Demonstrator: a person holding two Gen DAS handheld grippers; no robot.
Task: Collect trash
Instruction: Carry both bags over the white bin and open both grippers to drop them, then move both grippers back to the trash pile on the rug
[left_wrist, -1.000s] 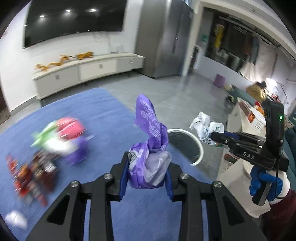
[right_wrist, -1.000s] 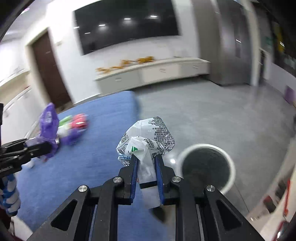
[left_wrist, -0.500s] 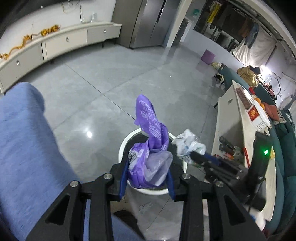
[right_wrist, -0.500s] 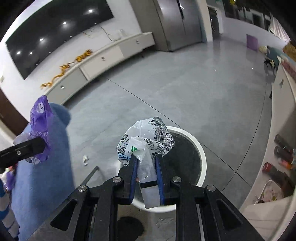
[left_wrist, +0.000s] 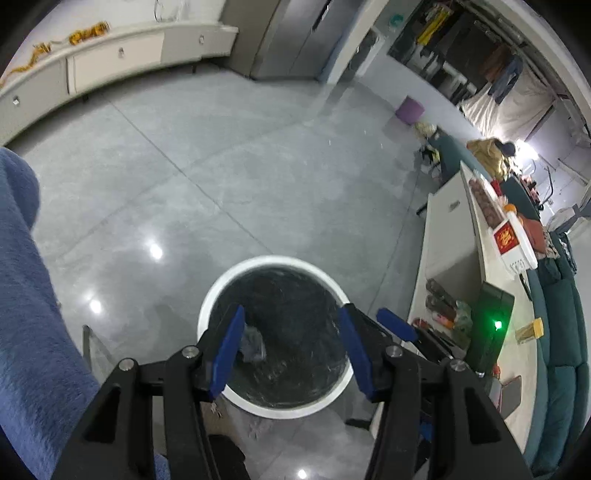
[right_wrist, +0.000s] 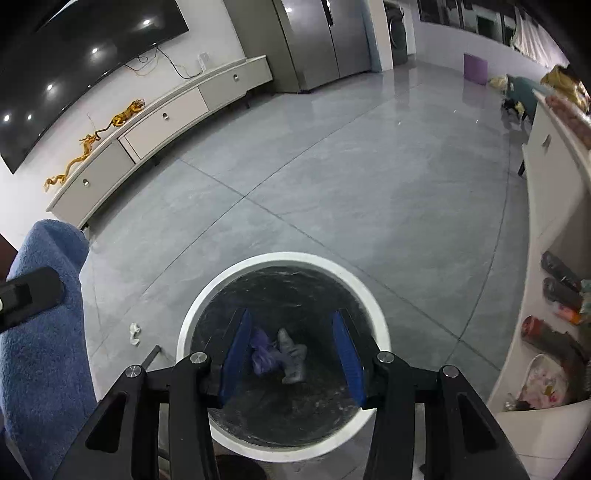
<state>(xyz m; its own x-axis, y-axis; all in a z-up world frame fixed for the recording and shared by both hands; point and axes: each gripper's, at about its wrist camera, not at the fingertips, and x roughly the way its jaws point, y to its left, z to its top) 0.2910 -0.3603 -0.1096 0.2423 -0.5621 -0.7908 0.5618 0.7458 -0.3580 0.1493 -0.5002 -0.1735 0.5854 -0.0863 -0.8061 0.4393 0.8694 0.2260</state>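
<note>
Both grippers hang over the white-rimmed bin (right_wrist: 382, 328) on the grey floor (right_wrist: 332, 177), the left gripper (left_wrist: 291, 350) and the right gripper (right_wrist: 291, 350) each spread wide with nothing between the blue pads. Down in the dark bin lie a purple wrapper (right_wrist: 263, 355) and a pale crumpled wrapper (right_wrist: 292, 356), touching each other. A small white scrap (right_wrist: 135, 333) sits on the floor just beside the bin.

Glossy grey tiled floor (right_wrist: 332, 177) reflects ceiling lights, with a long white cabinet (right_wrist: 159, 118) below a dark wall-mounted screen (right_wrist: 74, 55).
</note>
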